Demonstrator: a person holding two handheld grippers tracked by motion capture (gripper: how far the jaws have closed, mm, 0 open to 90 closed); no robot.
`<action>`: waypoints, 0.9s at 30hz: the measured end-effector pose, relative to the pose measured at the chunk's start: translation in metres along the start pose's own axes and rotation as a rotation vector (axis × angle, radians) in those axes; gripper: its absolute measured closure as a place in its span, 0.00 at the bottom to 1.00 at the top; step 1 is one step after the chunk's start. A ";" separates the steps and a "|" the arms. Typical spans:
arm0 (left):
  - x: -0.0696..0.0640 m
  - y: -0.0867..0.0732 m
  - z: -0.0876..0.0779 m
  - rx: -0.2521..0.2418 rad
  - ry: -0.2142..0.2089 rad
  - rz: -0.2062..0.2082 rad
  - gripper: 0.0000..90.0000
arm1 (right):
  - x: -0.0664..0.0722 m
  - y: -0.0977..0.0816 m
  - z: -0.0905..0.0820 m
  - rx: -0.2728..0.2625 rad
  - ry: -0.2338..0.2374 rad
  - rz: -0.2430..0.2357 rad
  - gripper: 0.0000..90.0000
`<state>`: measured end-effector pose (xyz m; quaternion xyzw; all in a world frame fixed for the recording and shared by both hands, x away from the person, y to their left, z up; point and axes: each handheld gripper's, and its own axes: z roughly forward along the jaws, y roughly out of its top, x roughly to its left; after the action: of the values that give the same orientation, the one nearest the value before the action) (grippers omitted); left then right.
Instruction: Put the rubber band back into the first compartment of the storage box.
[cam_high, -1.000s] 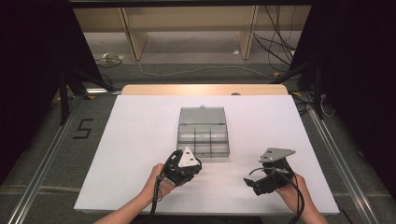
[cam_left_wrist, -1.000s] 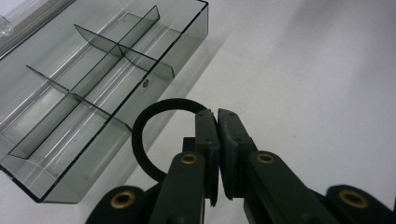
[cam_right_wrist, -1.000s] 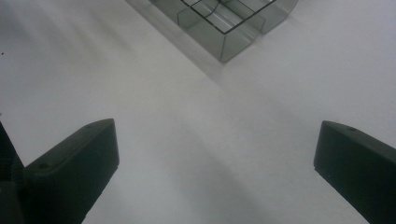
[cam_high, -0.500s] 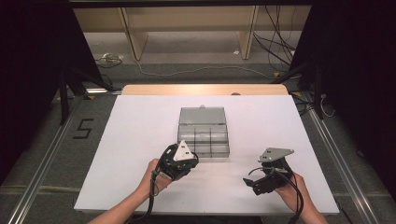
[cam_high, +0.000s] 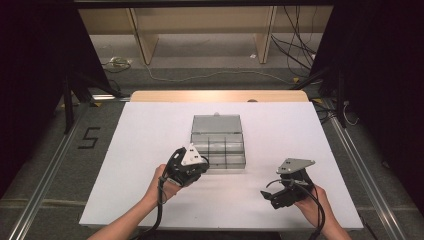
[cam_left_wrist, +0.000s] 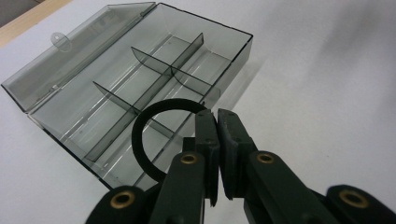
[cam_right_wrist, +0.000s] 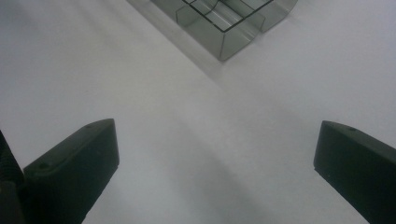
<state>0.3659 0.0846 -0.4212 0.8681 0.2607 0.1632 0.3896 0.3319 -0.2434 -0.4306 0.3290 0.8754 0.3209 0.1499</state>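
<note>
A clear grey compartment box (cam_high: 218, 146) lies open in the middle of the white table, its lid (cam_high: 216, 123) folded back on the far side. Its dividers (cam_left_wrist: 154, 79) split it into several empty cells. My left gripper (cam_high: 196, 165) hovers at the box's near left corner, shut on a black ring (cam_left_wrist: 144, 130) that hangs off the left of the jaws above the near cells. My right gripper (cam_high: 270, 197) rests low at the near right of the table, open, with bare table between its fingers (cam_right_wrist: 74, 163). A corner of the box (cam_right_wrist: 224, 37) lies ahead of it.
The white table top (cam_high: 150, 130) has a wooden strip (cam_high: 220, 96) along its far edge. Metal rails (cam_high: 45, 170) run along both sides on the floor, with cables (cam_high: 210, 75) beyond the far edge.
My left gripper has risen and moved right and forward to the box's near left corner, carrying the black ring. The right gripper has stayed put.
</note>
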 end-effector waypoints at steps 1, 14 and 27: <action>0.001 0.001 0.000 -0.003 0.003 -0.001 0.96 | 0.000 0.000 0.000 -0.002 0.000 0.000 0.01; 0.018 0.009 0.007 0.002 0.043 -0.012 0.96 | 0.000 0.001 0.000 -0.007 -0.002 -0.002 0.01; 0.036 0.015 0.013 -0.008 0.093 -0.037 0.96 | 0.000 0.002 0.001 0.000 -0.005 -0.006 0.01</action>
<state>0.4060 0.0895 -0.4150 0.8531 0.2939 0.1973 0.3833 0.3334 -0.2419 -0.4302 0.3271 0.8760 0.3197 0.1532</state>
